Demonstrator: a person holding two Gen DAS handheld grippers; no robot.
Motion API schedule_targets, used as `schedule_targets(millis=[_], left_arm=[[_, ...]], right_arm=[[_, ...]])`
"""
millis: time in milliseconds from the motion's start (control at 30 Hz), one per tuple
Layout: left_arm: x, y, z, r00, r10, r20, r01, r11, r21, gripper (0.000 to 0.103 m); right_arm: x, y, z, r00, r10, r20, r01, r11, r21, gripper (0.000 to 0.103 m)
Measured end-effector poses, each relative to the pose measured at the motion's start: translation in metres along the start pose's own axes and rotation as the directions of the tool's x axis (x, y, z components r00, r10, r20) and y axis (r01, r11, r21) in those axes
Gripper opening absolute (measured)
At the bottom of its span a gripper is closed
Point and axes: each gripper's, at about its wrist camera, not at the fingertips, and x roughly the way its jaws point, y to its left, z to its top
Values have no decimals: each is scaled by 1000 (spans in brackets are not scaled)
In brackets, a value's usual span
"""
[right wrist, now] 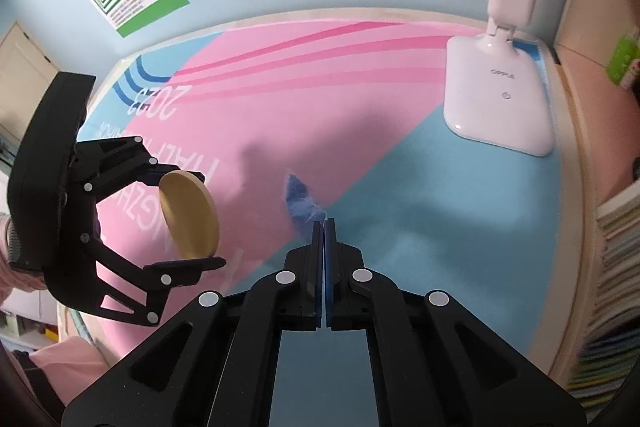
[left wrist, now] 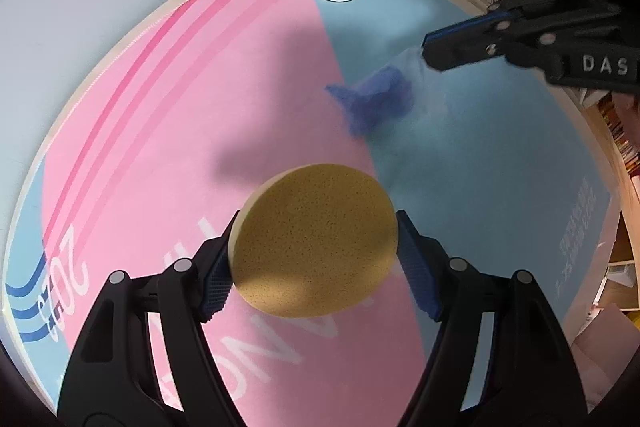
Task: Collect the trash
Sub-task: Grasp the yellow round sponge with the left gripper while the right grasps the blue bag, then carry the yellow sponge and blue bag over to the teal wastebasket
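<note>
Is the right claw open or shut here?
Shut: the right claw has its fingers pressed together, pinching a thin clear bag holding something blue.

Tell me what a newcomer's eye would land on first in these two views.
First the round tan sponge, gripped by its edges in the left gripper above the pink and blue desk mat. Next the right gripper, shut on a clear bag with blue scraps inside, hanging over the mat's colour boundary. Behind stands a white lamp base, at the mat's far corner.
</note>
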Motion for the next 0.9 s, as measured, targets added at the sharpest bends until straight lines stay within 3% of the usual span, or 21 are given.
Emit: schedule_targets(millis=[500, 900], left_arm=[[-29, -8, -34, 999, 13, 44, -16, 998, 65, 70], [-46, -4, -90, 997, -40, 63, 25, 976, 218, 70]], right_arm=[[-44, 40, -28, 994, -83, 71, 81, 996, 27, 1], [-52, 108, -72, 978, -188, 87, 174, 974, 145, 1]])
